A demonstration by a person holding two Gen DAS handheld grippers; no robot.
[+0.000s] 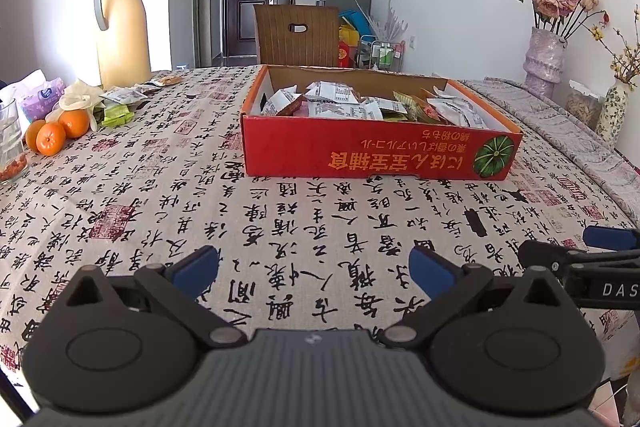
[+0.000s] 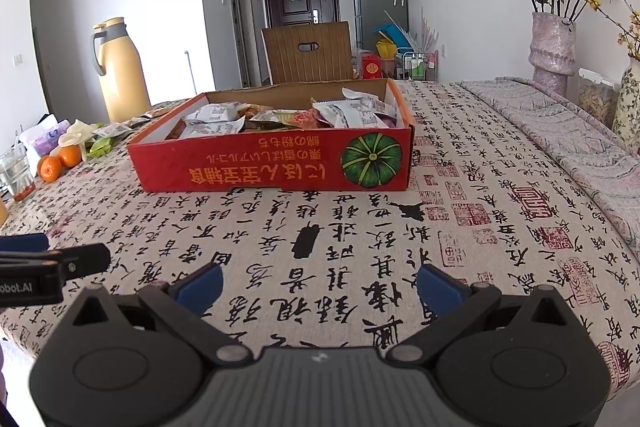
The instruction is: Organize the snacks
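Snacks fill the red box mid-worktop; loose packets lie left of that box, beside the oranges. We hold our left tool and right tool spread, empty, nearer than the box.

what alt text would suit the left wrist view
A shallow red cardboard box filled with wrapped snack packets sits on a calligraphy-print tablecloth. The left gripper hovers open and empty in the foreground. More loose packets, oranges and a tall cream thermos jug stand far left.
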